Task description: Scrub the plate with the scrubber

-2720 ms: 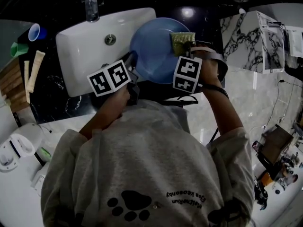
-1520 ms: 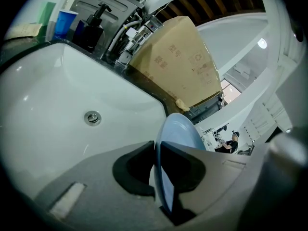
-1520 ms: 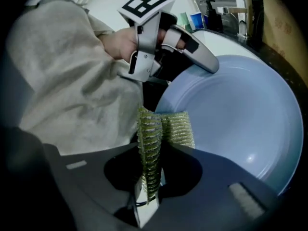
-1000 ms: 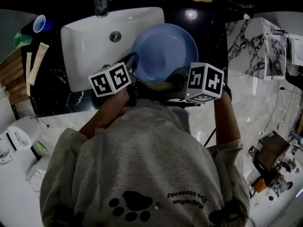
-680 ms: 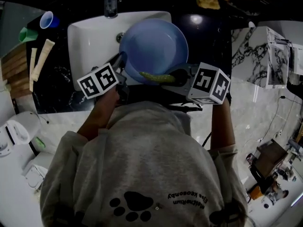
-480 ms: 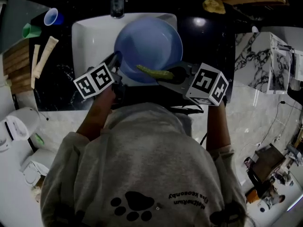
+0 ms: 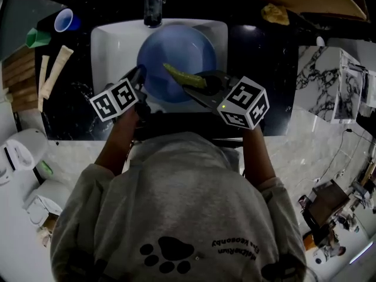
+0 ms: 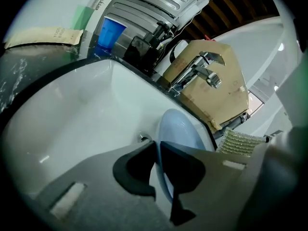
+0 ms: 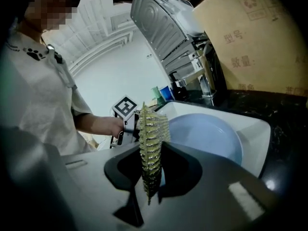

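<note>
Plate (image 7: 176,51) pinched by rim in left gripper (image 7: 140,71); scrubber (image 7: 181,75) clamped in right gripper (image 7: 198,83). Lay scrubber flat, press lightly.

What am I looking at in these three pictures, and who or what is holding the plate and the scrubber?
No robot: a person at a white sink holds a two-jaw gripper in each hand; the marker cubes are part of them. The head view looks steeply down from the person's head. The other two come from cameras riding on each gripper, looking along its jaws. The left gripper is clamped on the rim of a blue plate above the sink. The right gripper pinches a yellow-green scrubber over the plate. A blue cup, a green cup and a pale tube sit on the dark counter.
</note>
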A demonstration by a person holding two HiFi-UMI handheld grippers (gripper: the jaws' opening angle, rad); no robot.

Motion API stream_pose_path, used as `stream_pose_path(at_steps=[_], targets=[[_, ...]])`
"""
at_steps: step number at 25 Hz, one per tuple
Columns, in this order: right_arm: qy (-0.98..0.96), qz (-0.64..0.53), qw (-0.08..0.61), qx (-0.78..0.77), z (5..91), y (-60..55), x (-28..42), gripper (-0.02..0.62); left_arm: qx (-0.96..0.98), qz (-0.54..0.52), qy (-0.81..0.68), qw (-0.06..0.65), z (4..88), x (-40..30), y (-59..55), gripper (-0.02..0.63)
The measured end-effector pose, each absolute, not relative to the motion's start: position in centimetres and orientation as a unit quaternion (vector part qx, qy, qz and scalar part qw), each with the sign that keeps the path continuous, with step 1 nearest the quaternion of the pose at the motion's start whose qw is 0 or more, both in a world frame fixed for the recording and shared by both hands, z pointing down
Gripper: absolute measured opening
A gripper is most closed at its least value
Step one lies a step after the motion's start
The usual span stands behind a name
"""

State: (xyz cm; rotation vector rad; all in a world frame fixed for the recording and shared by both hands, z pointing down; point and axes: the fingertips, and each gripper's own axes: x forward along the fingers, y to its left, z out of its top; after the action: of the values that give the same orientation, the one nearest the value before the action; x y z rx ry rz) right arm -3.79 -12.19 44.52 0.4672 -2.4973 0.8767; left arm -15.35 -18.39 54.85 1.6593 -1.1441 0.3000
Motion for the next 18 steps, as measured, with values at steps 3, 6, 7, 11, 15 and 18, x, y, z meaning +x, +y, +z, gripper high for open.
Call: stream_pose_path(at_steps=[3,6,7,11,15,18], targets=[[-0.898,0.317,0.233,0.199,46.1,-13.3,-4.2,0.072,0.696,0.142,-0.478,0.517,55.7,-15.7,-18.9,0.028],[-0.894,0.319,0.236,0.209,47.3,-13.9,-4.9,0.072,0.690,0.151,-0.478,0.522,56.8,-16.0,-19.4,0.031],[-0.893,0.321,0.237,0.210,47.6,-14.0,-5.1,0.072,0.688,0.155,-0.478,0.524,57.2,-16.1,-19.6,0.031],[-0.883,0.334,0.244,0.223,48.7,-14.3,-5.2,0.072,0.685,0.169,-0.477,0.524,58.4,-16.6,-19.9,0.032],[-0.872,0.346,0.250,0.239,49.5,-14.7,-5.2,0.072,0.683,0.189,-0.481,0.517,59.4,-17.3,-20.1,0.029],[-0.867,0.351,0.254,0.246,49.8,-14.7,-5.2,0.072,0.686,0.214,-0.486,0.497,59.8,-17.8,-20.2,0.028]])
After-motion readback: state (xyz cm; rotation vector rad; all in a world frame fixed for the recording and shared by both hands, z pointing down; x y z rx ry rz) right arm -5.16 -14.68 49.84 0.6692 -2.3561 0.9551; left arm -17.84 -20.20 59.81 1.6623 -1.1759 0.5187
